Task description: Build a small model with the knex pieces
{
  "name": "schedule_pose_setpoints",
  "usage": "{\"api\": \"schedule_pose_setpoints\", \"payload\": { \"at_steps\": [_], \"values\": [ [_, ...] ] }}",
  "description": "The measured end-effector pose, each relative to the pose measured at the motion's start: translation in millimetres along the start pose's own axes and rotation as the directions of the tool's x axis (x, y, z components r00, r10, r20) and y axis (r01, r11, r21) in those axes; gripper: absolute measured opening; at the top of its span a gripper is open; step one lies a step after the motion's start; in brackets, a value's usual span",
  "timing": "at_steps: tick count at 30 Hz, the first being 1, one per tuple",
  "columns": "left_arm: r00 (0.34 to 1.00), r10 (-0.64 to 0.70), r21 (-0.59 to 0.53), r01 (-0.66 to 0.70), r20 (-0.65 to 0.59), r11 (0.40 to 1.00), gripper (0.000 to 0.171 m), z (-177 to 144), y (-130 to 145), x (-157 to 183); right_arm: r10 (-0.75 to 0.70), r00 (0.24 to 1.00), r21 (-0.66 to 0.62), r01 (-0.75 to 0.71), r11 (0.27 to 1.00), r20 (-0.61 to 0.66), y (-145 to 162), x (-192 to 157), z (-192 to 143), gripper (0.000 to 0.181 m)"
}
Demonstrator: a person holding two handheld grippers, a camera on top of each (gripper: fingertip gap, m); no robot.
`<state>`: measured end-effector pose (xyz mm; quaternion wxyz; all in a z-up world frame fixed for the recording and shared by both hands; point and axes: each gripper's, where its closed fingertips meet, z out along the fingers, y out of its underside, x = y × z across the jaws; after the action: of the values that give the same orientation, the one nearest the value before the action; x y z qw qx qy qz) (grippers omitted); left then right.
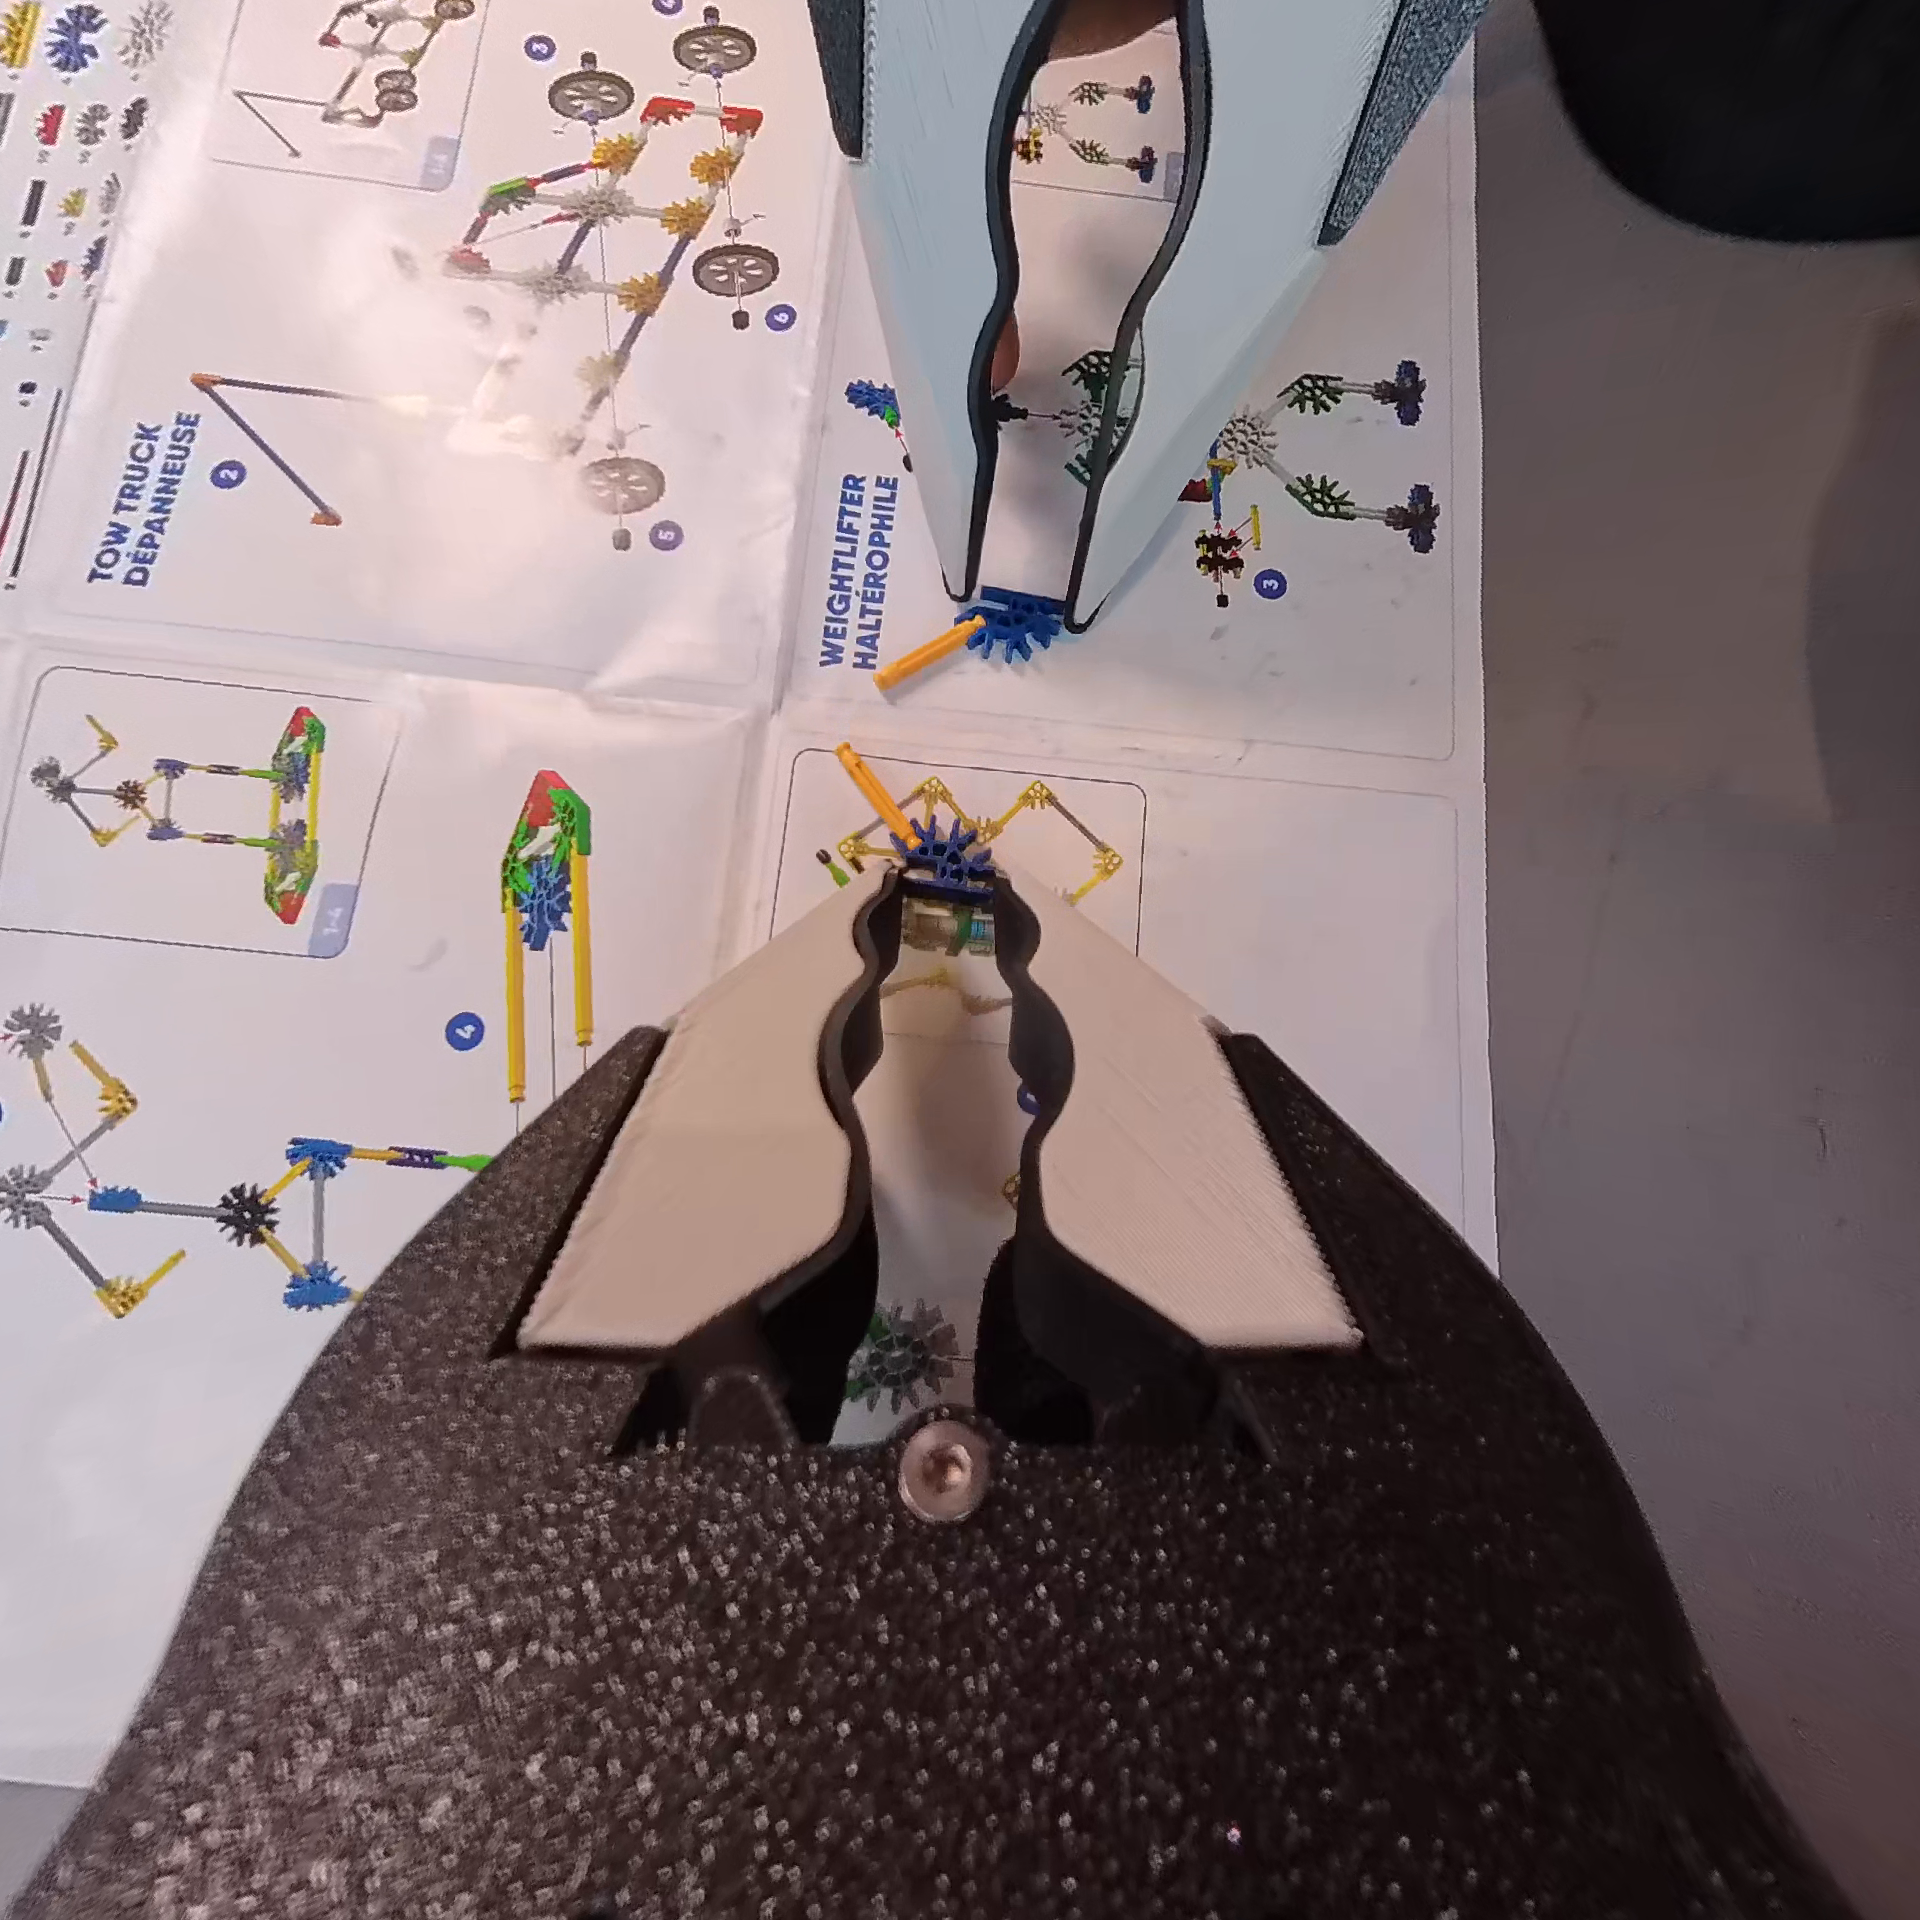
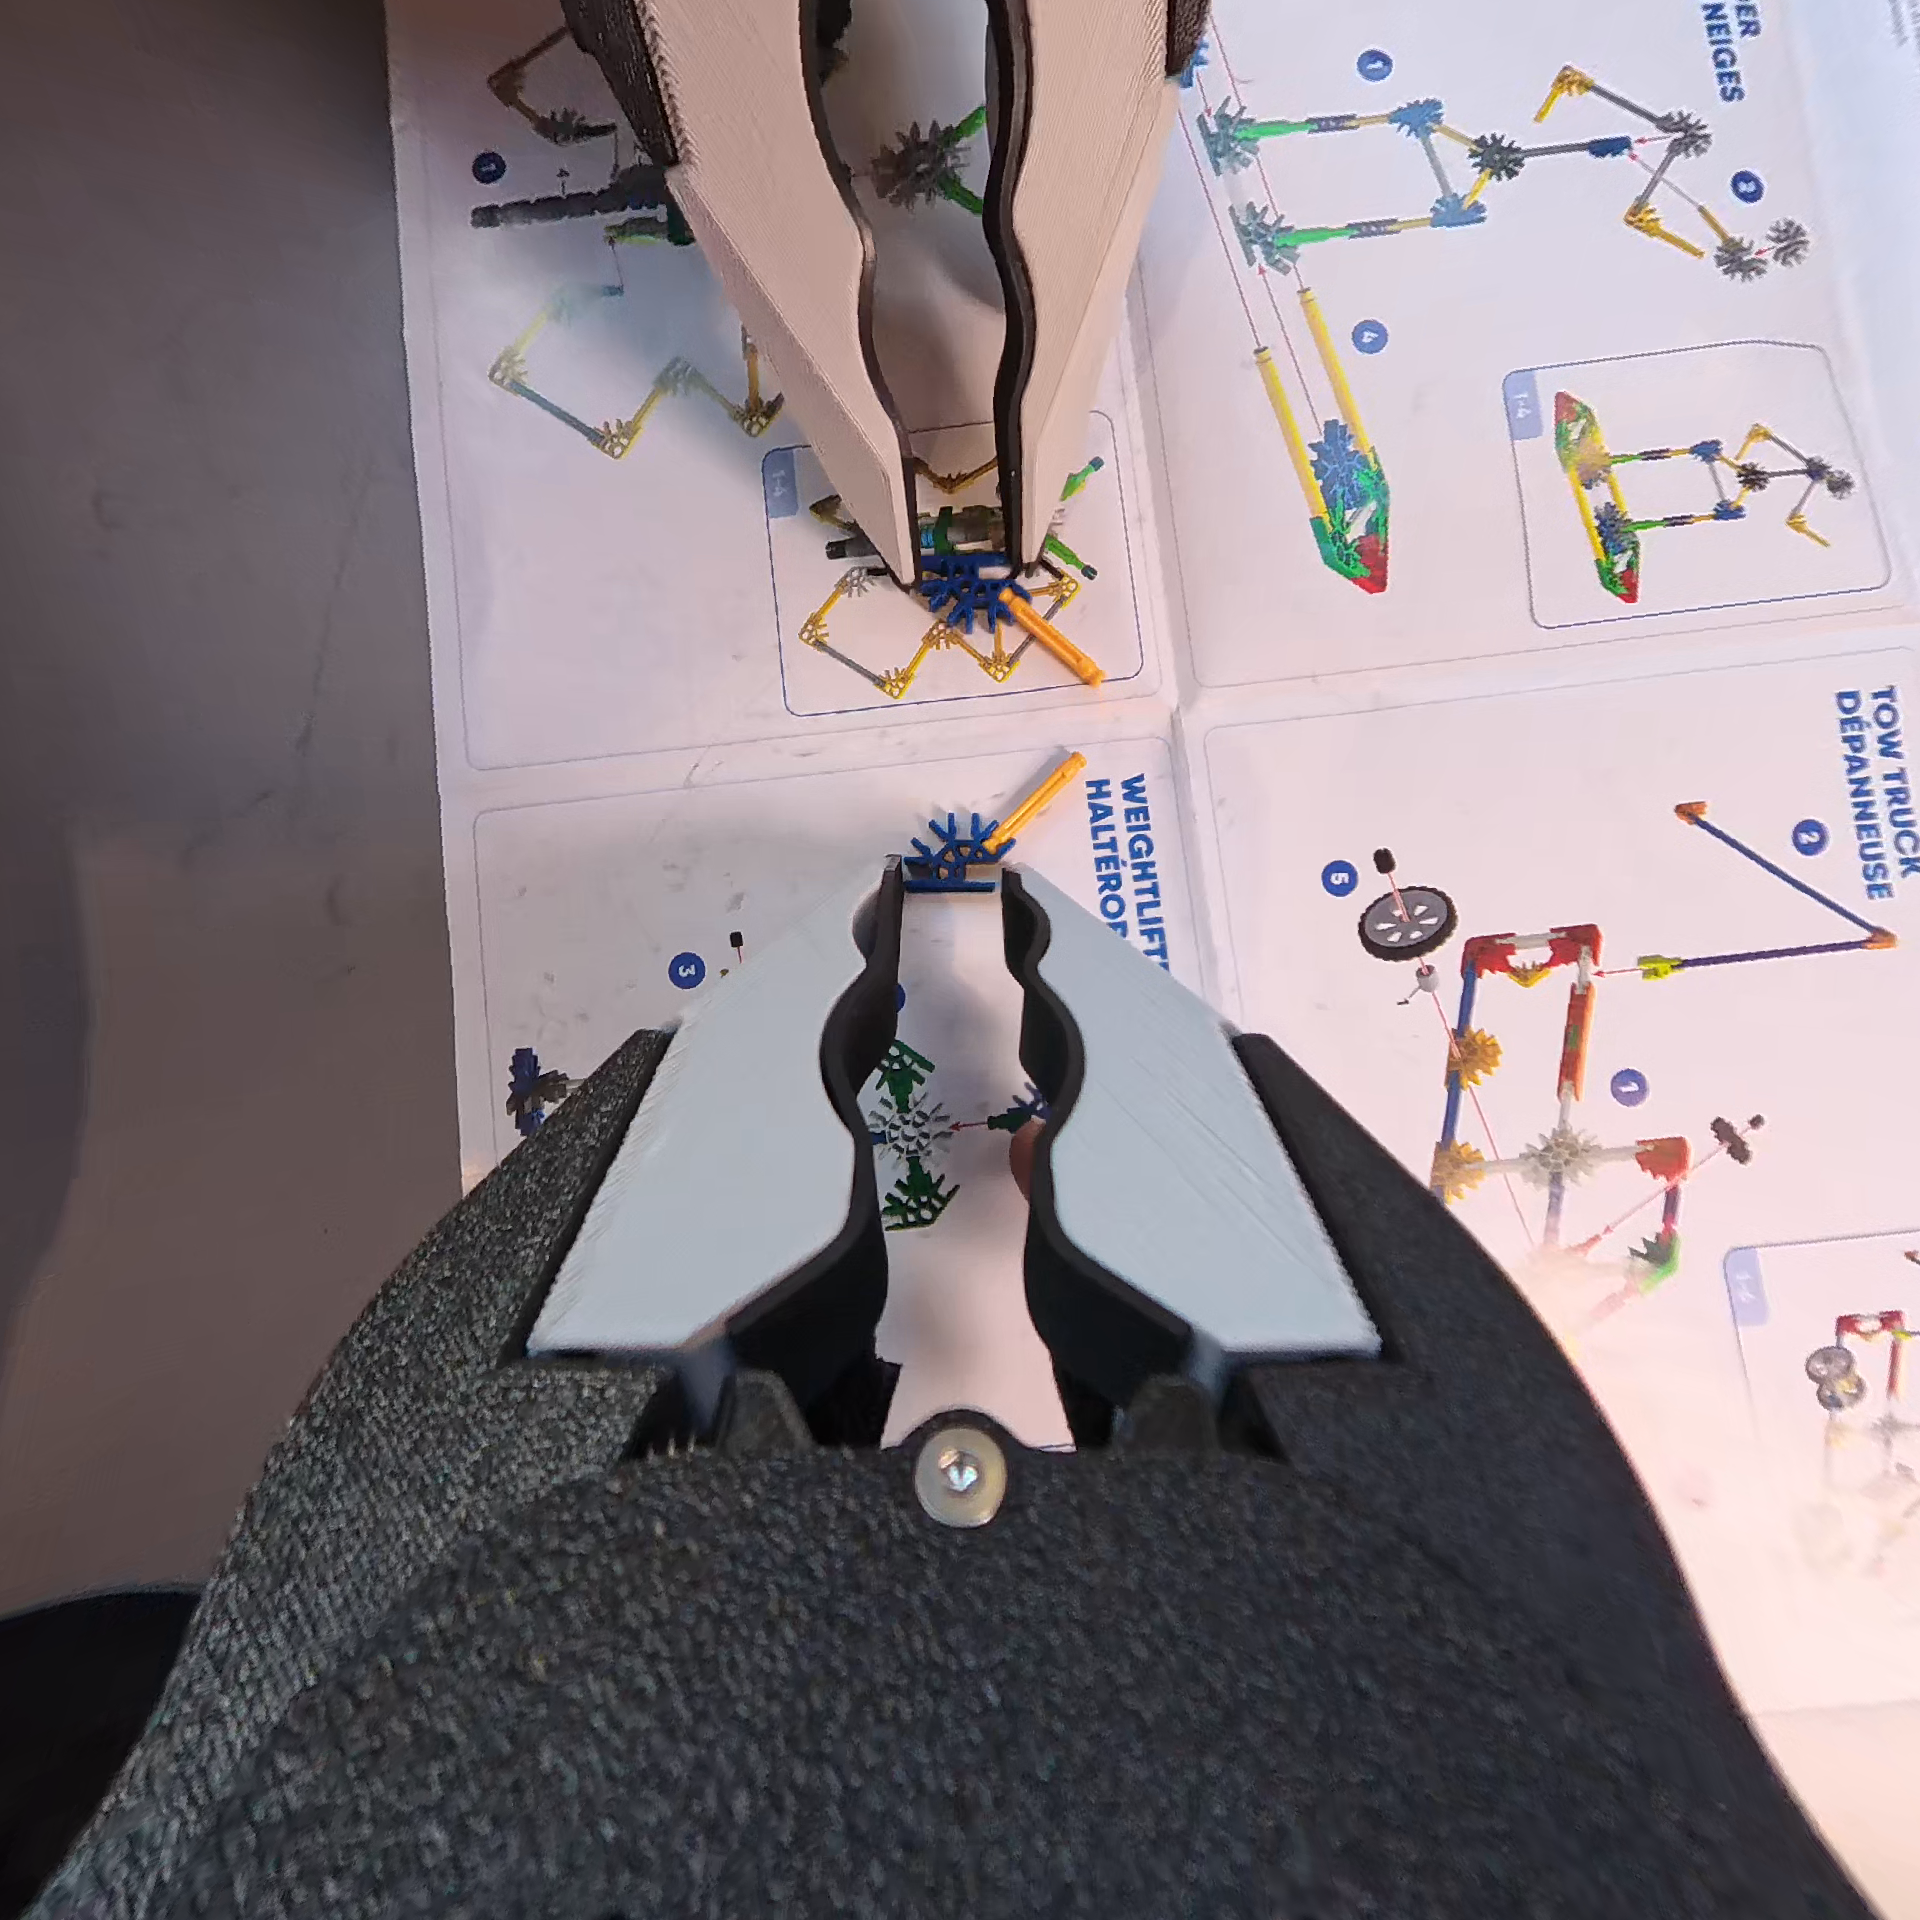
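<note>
My left gripper [image 1: 943,879] is shut on a blue snowflake-shaped connector [image 1: 943,844] with a short yellow rod [image 1: 871,788] plugged into it, pointing up-left. My right gripper [image 2: 951,881] is shut on a second blue connector [image 2: 954,844] with its own yellow rod [image 2: 1031,796], pointing up-right. The two grippers face each other a short way apart above a printed instruction sheet [image 1: 416,623]. The right gripper [image 1: 1018,615] and its connector [image 1: 1006,625] show at the top of the left wrist view. The left gripper [image 2: 961,577] and its connector [image 2: 968,597] show at the top of the right wrist view.
The instruction sheet [image 2: 1455,727] lies flat on a grey table [image 1: 1704,935], with colour pictures of rod-and-connector models. The table's bare grey surface runs along one side of the sheet [image 2: 208,623]. A dark shape [image 1: 1745,104] sits at the left wrist view's top right corner.
</note>
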<state>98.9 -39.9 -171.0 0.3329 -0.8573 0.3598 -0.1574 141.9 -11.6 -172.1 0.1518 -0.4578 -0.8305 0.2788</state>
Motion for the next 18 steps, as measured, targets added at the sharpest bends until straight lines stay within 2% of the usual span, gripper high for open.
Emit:
{"api": "schedule_pose_setpoints", "payload": {
  "at_steps": [6,11,18],
  "values": [
    [1.0,-0.009,0.011,0.009,-0.007,1.0,0.017,-0.7,2.5,0.2,0.004,1.0,0.008,-0.004,1.0,0.009,-1.4,2.0,1.0,0.019],
    [1.0,-0.023,0.057,0.023,-0.004,0.998,0.024,-5.4,-2.0,-1.2,0.016,1.0,0.041,-0.015,0.999,-0.012,-4.6,4.7,-3.3,0.022],
    [0.995,-0.072,0.218,0.054,0.074,0.974,0.032,-27.6,-19.7,-18.3,0.085,0.986,0.251,-0.047,0.967,-0.142,-33.5,25.7,-36.4,0.028]
  ]
}}
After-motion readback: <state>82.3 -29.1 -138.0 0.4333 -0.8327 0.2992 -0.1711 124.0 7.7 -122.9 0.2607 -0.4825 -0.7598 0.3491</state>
